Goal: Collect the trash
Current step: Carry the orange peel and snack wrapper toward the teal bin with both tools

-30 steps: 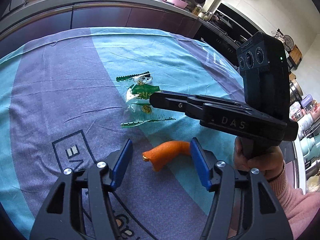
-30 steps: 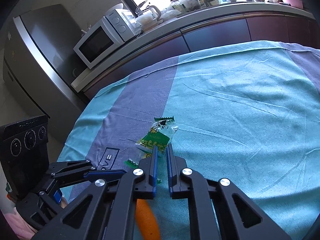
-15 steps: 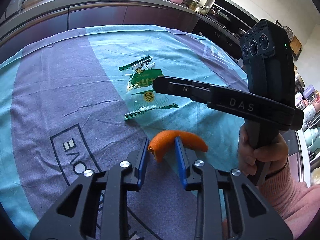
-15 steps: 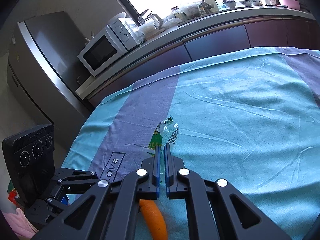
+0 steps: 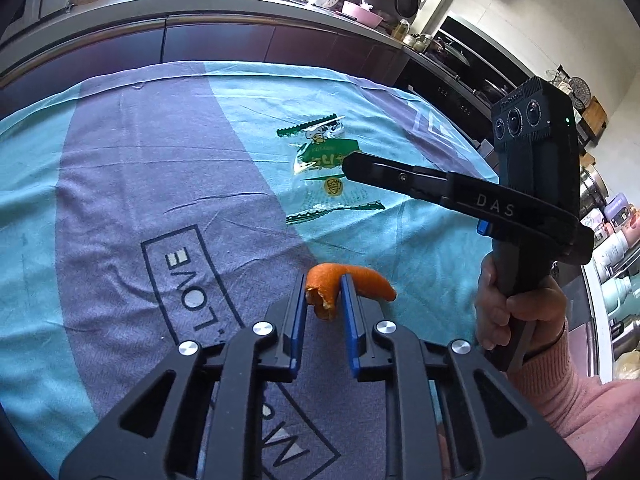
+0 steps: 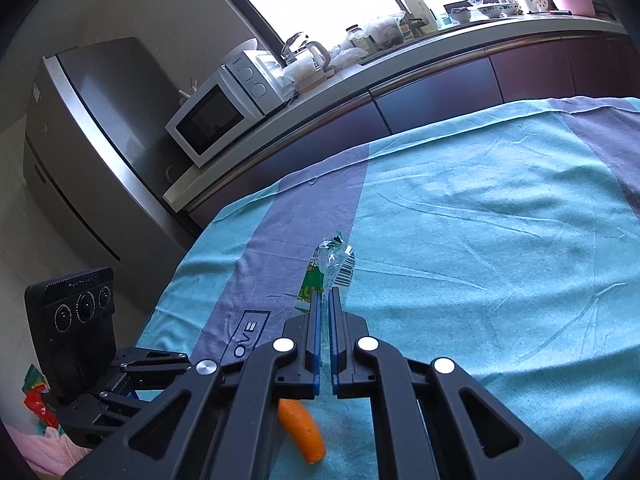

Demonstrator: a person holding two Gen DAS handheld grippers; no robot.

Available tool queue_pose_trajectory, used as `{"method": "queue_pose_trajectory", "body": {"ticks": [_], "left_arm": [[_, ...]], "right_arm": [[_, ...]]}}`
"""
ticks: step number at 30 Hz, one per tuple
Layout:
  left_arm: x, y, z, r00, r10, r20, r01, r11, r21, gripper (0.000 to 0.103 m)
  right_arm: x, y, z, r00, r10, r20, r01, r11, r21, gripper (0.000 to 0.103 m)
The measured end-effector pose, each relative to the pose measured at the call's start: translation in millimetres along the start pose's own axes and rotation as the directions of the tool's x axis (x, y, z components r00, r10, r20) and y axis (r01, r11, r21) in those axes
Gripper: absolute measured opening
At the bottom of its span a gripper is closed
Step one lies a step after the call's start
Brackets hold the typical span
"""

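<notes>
While crinkly wrapper [image 6: 329, 270] dangles pinched, curled orange peel [image 5: 325, 293] sits clamped.

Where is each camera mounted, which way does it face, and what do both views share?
Left wrist: on the left gripper, looking along its fingers across the cloth toward the counter; shows the peel it grips, the right gripper, the right hand.
Right wrist: on the right gripper, facing the microwave; pinches the wrapper.
Shared: peel, wrapper, cloth, each other's gripper.

Microwave [image 6: 216, 120], fridge [image 6: 100, 132], kettle [image 6: 308, 54], striped tablecloth [image 6: 500, 240].
</notes>
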State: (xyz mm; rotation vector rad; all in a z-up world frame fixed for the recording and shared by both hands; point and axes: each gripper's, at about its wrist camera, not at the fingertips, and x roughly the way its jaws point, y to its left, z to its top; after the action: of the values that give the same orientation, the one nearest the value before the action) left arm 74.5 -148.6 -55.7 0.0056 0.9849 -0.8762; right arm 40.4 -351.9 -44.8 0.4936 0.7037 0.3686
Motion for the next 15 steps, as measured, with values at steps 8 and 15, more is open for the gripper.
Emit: {"method": "queue_pose_trajectory", "body": {"ticks": [8,15], "left_arm": [[-31,16,-12,0.996,0.071,0.045,-0.070,0.997,-0.028,0.016],[-57,30,-25,0.991,0.115,0.071,-0.112,0.992,-0.055,0.016]], "right_arm": [[1,16,-2,0.999,0.047,0.005,-0.047,0.999,-0.005,0.003],[7,38,-7,0.996,0.093,-0.004,-0.093,0.995,-0.024,0.003]]}}
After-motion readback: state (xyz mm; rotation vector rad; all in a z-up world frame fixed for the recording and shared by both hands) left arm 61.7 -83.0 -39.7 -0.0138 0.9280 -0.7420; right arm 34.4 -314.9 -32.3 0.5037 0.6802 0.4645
